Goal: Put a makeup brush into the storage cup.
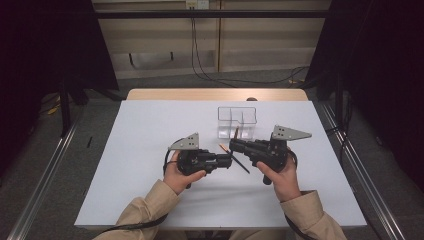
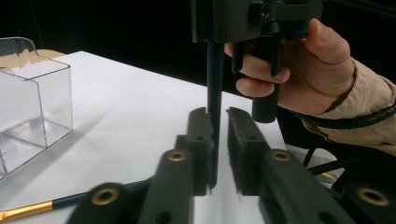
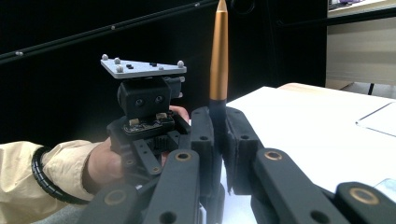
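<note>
A dark pen with a gold tip [image 3: 218, 56] stands upright in my right gripper [image 3: 218, 112], which is shut on its dark shaft. In the high view that gripper [image 1: 233, 145] faces my left gripper [image 1: 230, 160] over the middle of the white table [image 1: 150, 125]. The pen's lower shaft [image 2: 215, 70] hangs between the jaws of my left gripper [image 2: 217, 112]. It rests against one pad, with a gap to the other. A second dark pen with a gold end [image 1: 240, 165] lies flat on the table under both grippers, its gold end [image 2: 23, 211] pointing away from the person.
A clear plastic box [image 1: 237, 121] with a divider stands just beyond the grippers, seen close by in the left gripper view [image 2: 32, 107]. The table's wooden far edge [image 1: 215, 94] meets a floor with cables. Dark curtains flank both sides.
</note>
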`<state>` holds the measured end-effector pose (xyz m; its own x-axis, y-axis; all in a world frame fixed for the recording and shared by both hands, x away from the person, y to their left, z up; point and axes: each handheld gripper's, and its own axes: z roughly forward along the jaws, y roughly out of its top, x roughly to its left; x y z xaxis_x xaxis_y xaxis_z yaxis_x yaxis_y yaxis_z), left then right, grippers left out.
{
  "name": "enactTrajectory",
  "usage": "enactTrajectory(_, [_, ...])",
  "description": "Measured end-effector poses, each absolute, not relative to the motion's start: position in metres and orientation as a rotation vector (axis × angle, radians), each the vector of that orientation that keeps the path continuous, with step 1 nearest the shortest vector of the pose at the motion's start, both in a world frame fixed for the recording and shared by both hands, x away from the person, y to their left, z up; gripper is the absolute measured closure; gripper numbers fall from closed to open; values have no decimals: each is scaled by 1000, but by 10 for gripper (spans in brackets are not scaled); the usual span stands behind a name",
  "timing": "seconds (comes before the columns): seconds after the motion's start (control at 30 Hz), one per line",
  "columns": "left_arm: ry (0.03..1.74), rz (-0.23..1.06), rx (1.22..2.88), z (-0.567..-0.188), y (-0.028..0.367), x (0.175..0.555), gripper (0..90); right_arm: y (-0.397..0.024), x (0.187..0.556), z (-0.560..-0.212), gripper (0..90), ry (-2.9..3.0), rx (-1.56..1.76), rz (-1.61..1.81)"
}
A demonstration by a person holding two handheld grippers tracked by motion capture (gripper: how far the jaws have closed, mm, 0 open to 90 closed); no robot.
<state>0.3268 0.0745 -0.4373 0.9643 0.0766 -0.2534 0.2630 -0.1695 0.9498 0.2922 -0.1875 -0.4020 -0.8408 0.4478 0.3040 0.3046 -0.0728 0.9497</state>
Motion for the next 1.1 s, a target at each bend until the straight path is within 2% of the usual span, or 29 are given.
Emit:
enactTrajectory(0.37, [245, -146, 1716, -433, 88, 327, 576, -189, 292, -401, 832, 2065, 817, 2049])
enactTrajectory(0.83, [229, -97, 1742, -428, 100, 325, 232, -189, 291, -401, 833, 2079, 786, 2021])
enactTrajectory(1.1, [247, -81, 1744, -428, 108, 326, 105, -189, 290, -400, 832, 2084, 772, 2006])
